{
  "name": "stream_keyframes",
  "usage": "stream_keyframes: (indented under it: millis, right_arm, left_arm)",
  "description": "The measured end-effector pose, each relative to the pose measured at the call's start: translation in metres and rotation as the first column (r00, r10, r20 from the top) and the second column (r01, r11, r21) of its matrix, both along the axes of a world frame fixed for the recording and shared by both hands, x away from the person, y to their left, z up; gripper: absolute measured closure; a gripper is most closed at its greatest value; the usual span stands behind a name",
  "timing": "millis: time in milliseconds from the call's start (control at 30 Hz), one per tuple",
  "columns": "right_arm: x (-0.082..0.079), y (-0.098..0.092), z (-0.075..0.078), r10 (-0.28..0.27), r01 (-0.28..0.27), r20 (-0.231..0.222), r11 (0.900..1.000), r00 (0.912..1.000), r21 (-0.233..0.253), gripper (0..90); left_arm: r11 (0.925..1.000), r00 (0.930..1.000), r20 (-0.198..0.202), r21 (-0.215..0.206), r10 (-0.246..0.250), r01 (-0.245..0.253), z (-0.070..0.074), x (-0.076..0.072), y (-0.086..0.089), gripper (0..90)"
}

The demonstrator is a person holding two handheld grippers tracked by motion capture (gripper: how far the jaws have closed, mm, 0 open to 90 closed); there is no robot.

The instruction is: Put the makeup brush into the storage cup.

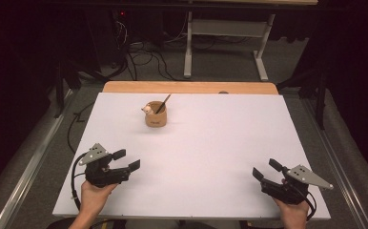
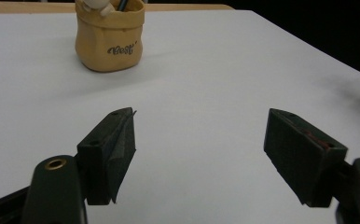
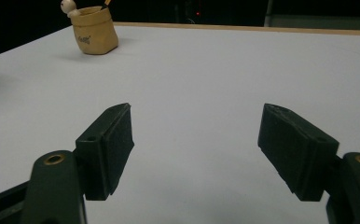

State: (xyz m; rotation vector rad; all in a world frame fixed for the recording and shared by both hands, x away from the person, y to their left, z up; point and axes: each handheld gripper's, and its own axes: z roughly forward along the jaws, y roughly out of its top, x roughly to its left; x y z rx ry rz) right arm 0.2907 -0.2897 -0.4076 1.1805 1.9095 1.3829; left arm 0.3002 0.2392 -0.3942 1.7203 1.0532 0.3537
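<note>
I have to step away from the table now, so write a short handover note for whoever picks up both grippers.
Left gripper: open, holding nothing, low over the near left of the white table.
Right gripper: open, holding nothing, near right.
Tan sack-shaped ceramic pot: upright, far left of centre, with a dark stick and a small white figure at its rim.
Done: nothing grasped.
Left: probably reach for the pot; the left gripper is nearer.

Dark room, grey carpet floor (image 1: 220, 67), white-legged desk (image 1: 230, 28) and tangled cables (image 1: 144, 57) behind
</note>
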Motion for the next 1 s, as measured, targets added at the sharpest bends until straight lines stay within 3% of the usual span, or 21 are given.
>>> stream_keyframes:
  millis: [600, 667, 833, 1000]
  right_arm:
    - [-0.001, 0.002, 0.0, 0.001, -0.001, 0.004, 1.0, 1.0, -0.009, 28.2]
    - [-0.001, 0.002, 0.0, 0.002, -0.002, 0.004, 1.0, 1.0, -0.008, 28.2]
    - [-0.001, 0.002, 0.0, -0.002, 0.002, -0.003, 1.0, 1.0, -0.004, 28.2]
    - [0.0, 0.002, -0.001, 0.002, -0.002, -0.012, 1.0, 0.9999, -0.001, 28.1]
  left_arm:
    - [0.9991, 0.9991, -0.01, -0.01, 0.041, -0.042, -0.013, -0.002, 0.009, 24.4]
    - [0.9991, 0.999, -0.022, -0.016, 0.04, -0.04, -0.015, 0.0, 0.009, 24.4]
    - [0.9995, 0.9995, -0.016, 0.014, 0.028, -0.027, -0.018, 0.001, 0.007, 24.4]
    - [0.9999, 0.9995, -0.027, 0.007, 0.014, -0.014, -0.02, 0.002, 0.005, 24.0]
